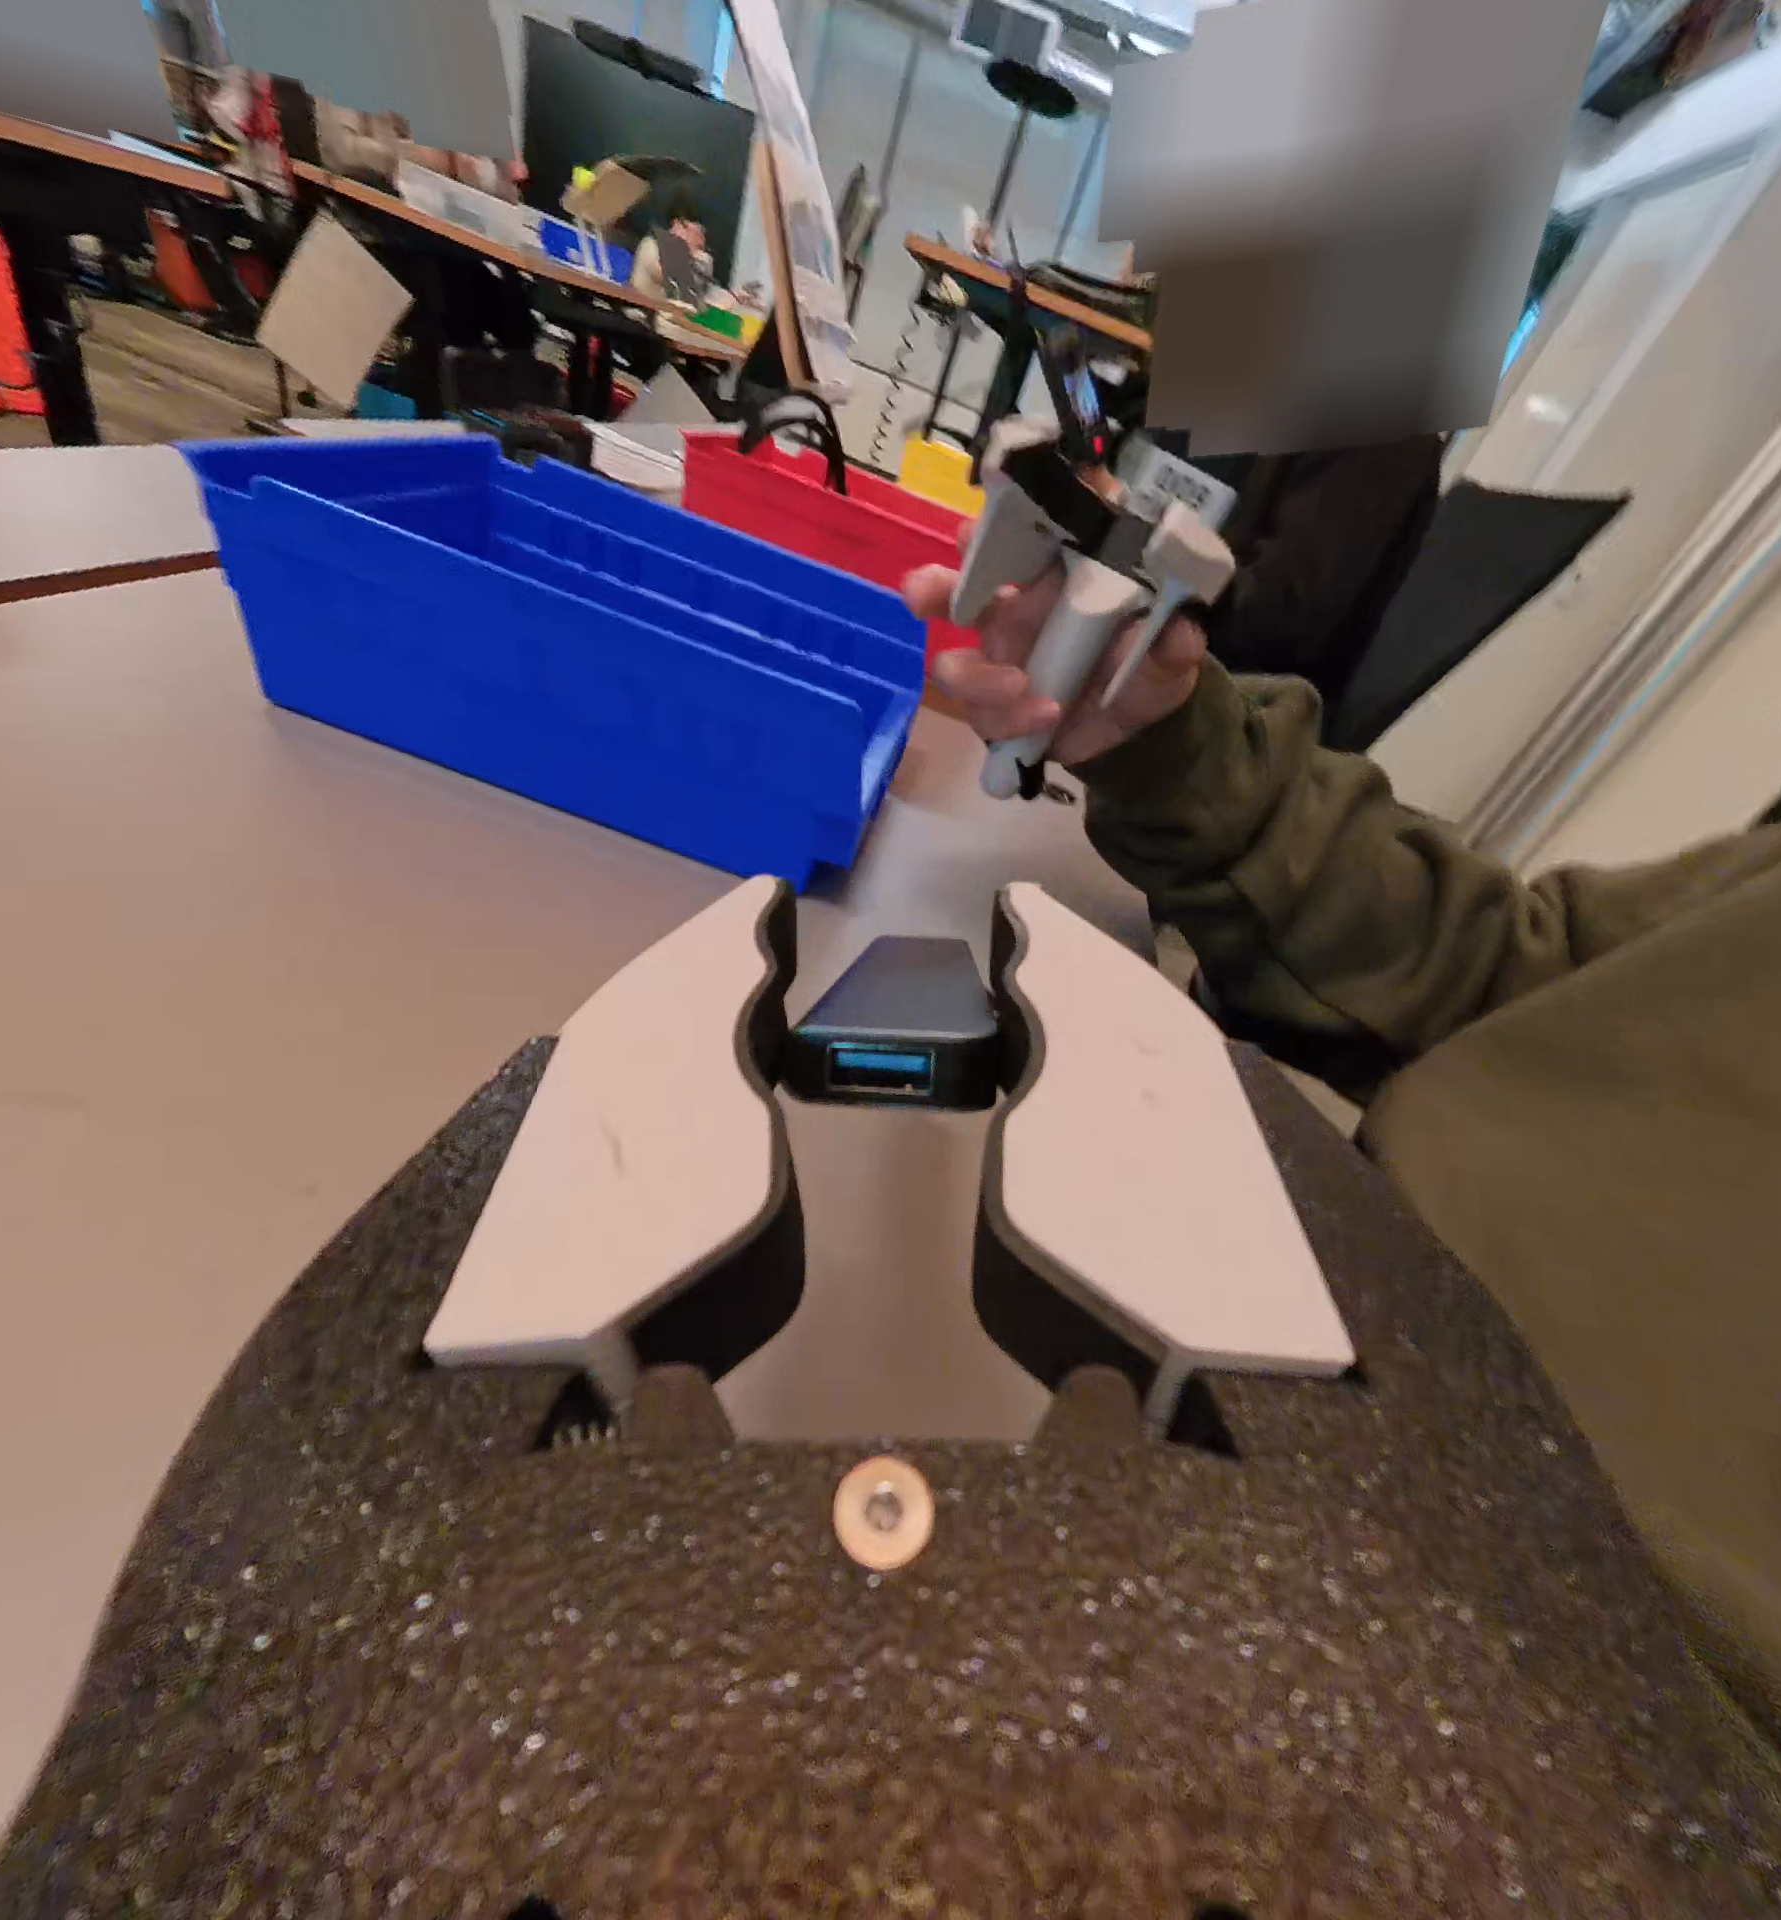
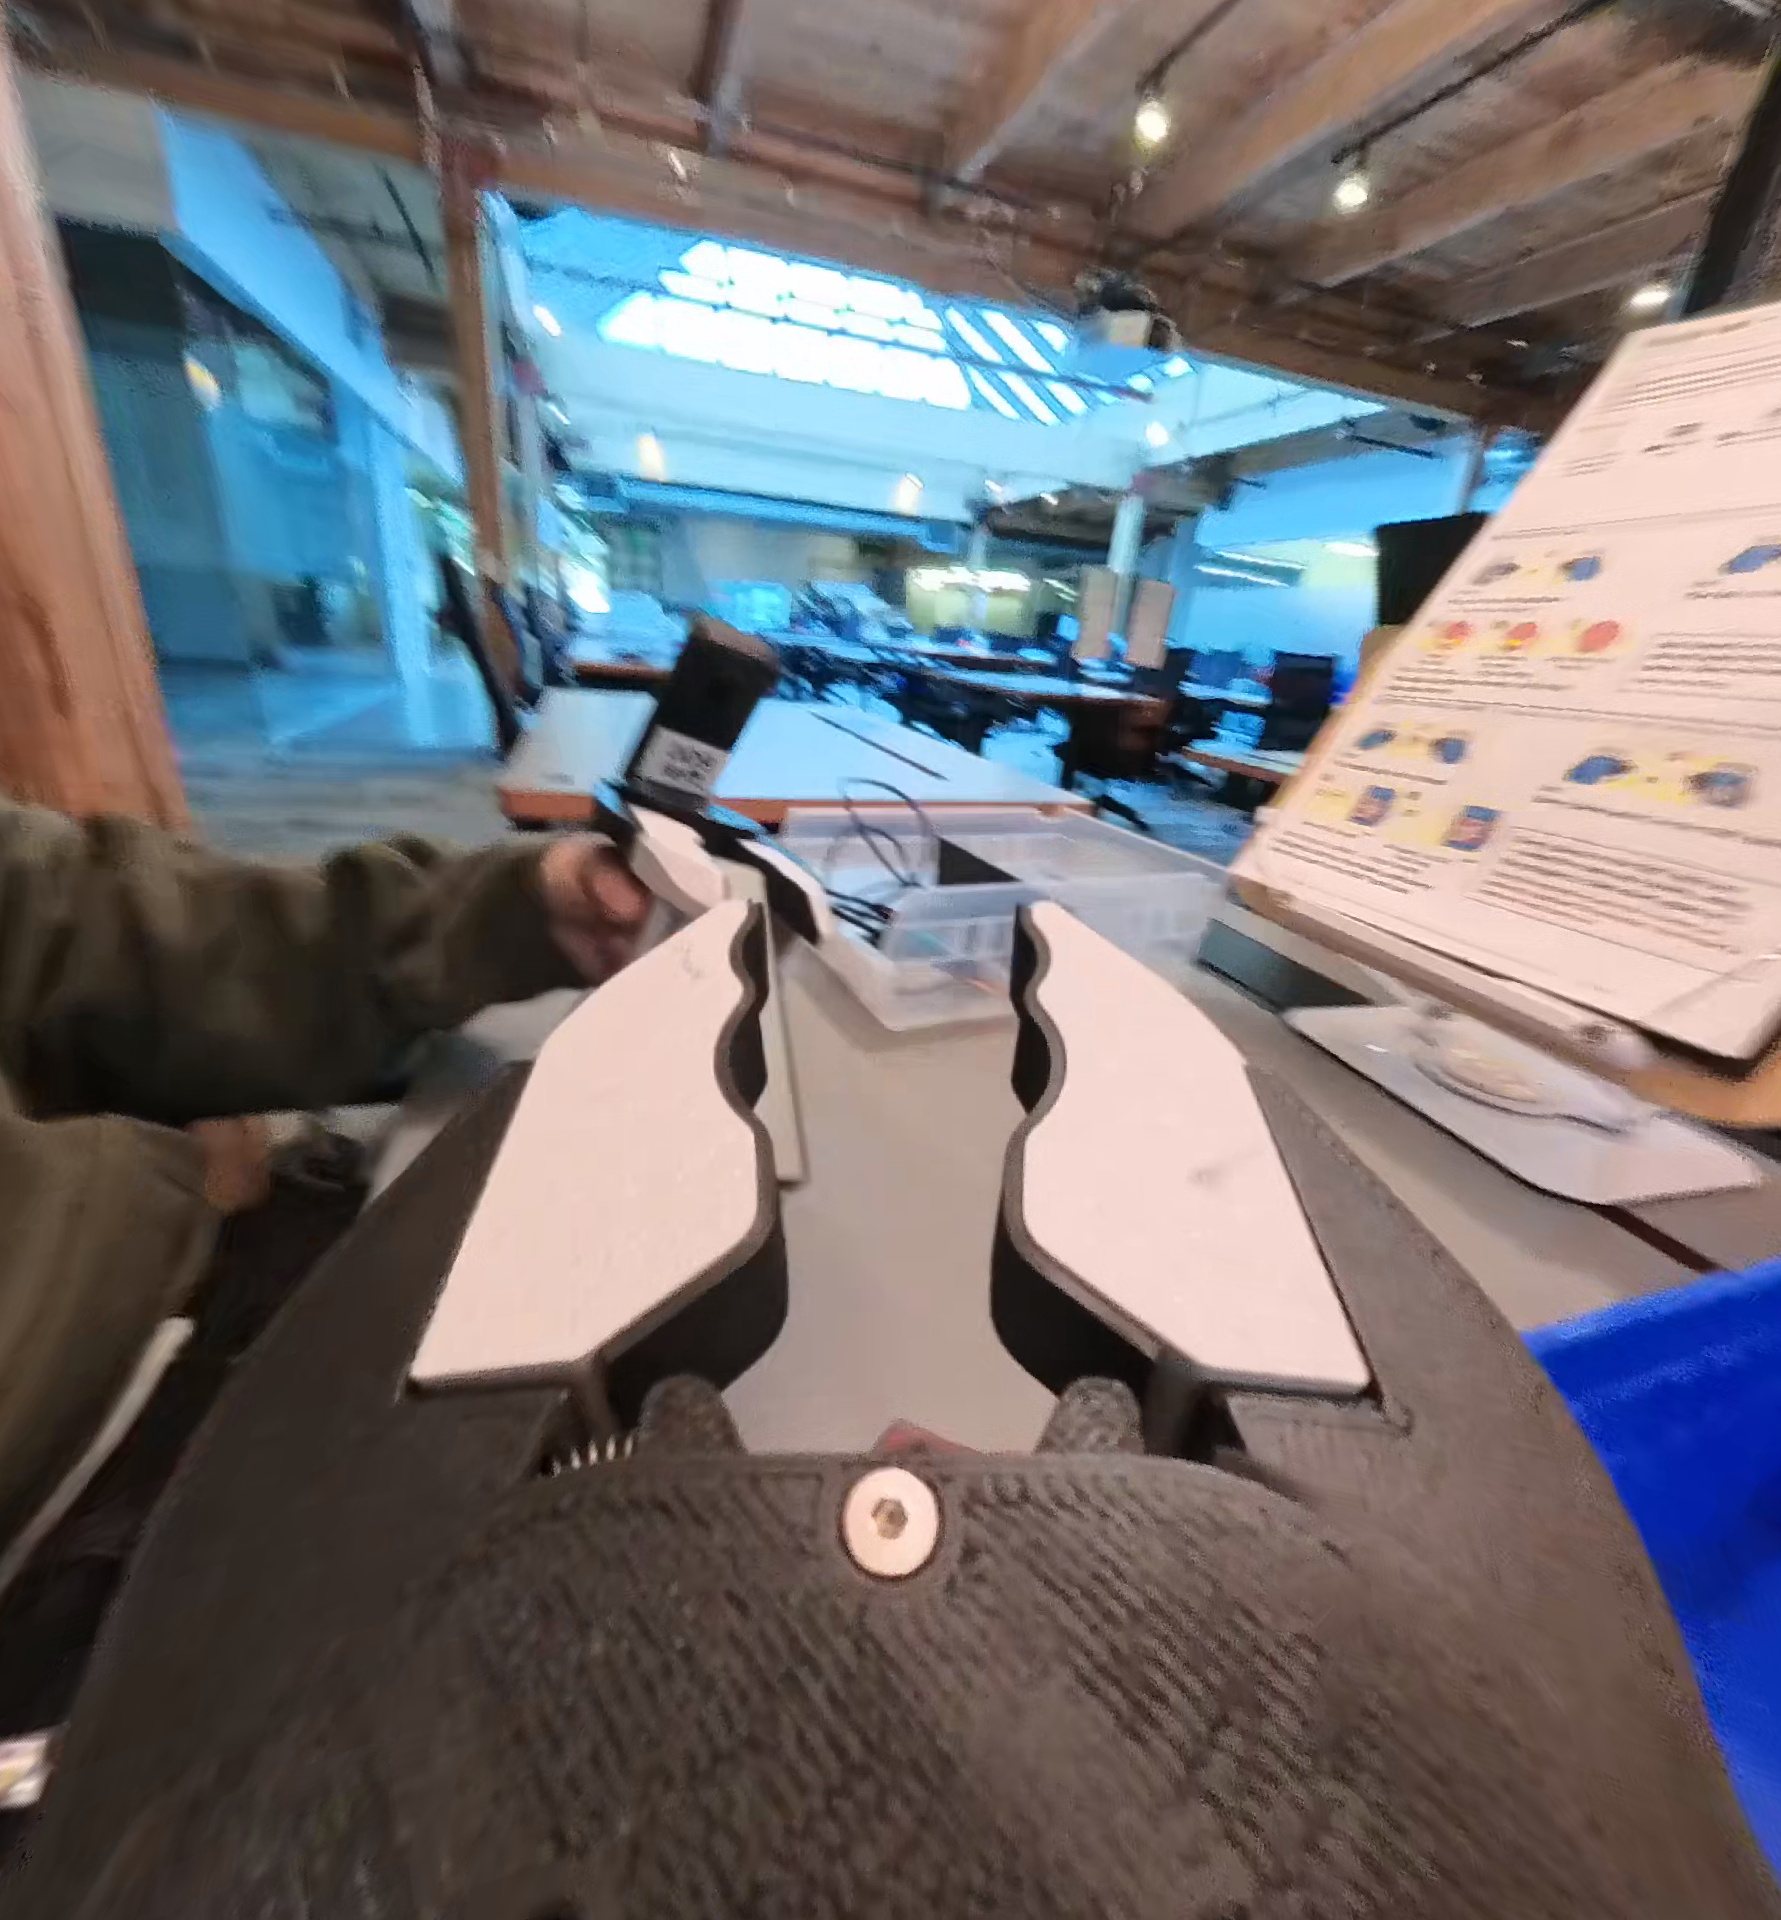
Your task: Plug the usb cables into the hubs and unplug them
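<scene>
In the left wrist view my left gripper [image 1: 891, 914] is shut on a dark grey USB hub [image 1: 891, 1023], held just above the table [image 1: 138, 987]. The hub's blue USB port faces the camera and nothing is plugged into it. My right gripper [image 1: 1083, 540] shows farther off, held up in a hand beyond the blue bin's right end. In the right wrist view my right gripper [image 2: 886, 925] is open and empty above the table. The left gripper [image 2: 730, 862] appears there just past my left fingertip. Thin black cables [image 2: 886, 831] lie in a clear tray.
A blue bin [image 1: 553, 644] stands on the table ahead of the left gripper, with a red bin [image 1: 813, 499] and a yellow one [image 1: 938, 473] behind it. A clear plastic tray [image 2: 969, 914] and a propped instruction board [image 2: 1592, 675] stand ahead of the right gripper. There is about 15 cm between the tips of the two grippers.
</scene>
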### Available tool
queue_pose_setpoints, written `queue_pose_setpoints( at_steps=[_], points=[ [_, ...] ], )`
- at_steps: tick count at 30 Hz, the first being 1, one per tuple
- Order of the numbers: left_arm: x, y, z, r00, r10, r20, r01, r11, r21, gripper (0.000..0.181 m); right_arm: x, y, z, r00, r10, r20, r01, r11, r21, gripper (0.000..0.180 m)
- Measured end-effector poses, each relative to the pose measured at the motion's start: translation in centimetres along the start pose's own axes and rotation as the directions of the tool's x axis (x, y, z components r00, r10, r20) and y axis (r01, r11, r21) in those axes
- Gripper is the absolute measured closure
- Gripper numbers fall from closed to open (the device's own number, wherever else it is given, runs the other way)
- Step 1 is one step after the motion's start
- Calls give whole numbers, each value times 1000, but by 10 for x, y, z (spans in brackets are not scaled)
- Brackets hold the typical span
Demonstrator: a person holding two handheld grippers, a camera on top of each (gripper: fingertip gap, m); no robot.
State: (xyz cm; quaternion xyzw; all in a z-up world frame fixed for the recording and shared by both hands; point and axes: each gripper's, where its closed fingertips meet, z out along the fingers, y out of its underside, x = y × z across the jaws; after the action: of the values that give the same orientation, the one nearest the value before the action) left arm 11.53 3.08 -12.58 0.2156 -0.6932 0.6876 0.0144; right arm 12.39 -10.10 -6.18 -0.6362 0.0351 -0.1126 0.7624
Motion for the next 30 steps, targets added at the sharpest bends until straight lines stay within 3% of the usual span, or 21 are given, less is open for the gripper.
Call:
queue_pose_setpoints(
  at_steps=[2, 7, 11, 14, 19, 21, 23, 26, 30],
  points=[
    [0, -13, 0, 999, -38, 13, 37, 999, 35, 146, 9, 7, 0, 995, -66, -78, 62, 996, -59, 132],
    [2, -56, -1, 996, -72, 55, 65, 991, 114, 146, 7, 33, 9, 999, -20, -48, 15, 994, -111, 132],
    [17, -91, -6, 991, -132, -36, 137, 965, 224, 146, 5, 42, 16, 999, -17, -42, 12, 993, -120, 132],
    [29, -103, -3, 979, -172, -112, 196, 945, 263, 146, -2, 40, 30, 999, 0, -36, -1, 999, -38, 134],
    [43, -94, 16, 956, -217, -195, 262, 934, 244, 146, -32, 15, 54, 994, -106, -11, 106, 980, 167, 130],
    [44, -87, 23, 945, -247, -216, 296, 925, 237, 146, -41, 6, 56, 994, -109, 14, 103, 970, 220, 138],
    [46, -82, 27, 924, -277, -265, 340, 911, 235, 146, -50, 4, 54, 990, -128, 64, 109, 964, 241, 158],
    [49, -73, 30, 896, -302, -327, 382, 899, 216, 146, -50, 0, 48, 985, -145, 97, 119, 965, 233, 160],
    [68, -50, 40, 817, -351, -457, 430, 900, 77, 145, -57, -15, 36, 969, -134, 206, 89, 973, 214, 163]
  ],
)
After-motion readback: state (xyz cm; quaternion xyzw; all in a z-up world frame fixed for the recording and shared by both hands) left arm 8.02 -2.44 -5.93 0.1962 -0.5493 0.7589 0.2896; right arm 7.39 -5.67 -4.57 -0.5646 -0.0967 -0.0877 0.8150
